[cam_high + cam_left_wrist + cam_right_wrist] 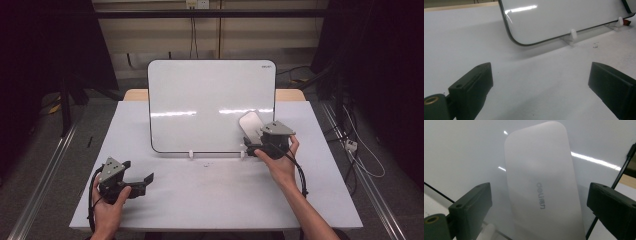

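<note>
White plastic eraser (541, 187), light, stiff and slick, clings to whiteboard (200, 100); both tongs, right (539, 207) and left (539, 87), gape apart, so take its long edges.

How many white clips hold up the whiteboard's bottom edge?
2: one white clip left of the edge's middle, another near the right gripper. None seem hidden.

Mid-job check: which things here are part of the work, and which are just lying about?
In the job:
- eraser, lying against the board, between the open jaws of the right gripper, pads off it
- whiteboard, upright on white clips
- left gripper, open, over bare table

Lying about:
- cables on the floor at right
</note>
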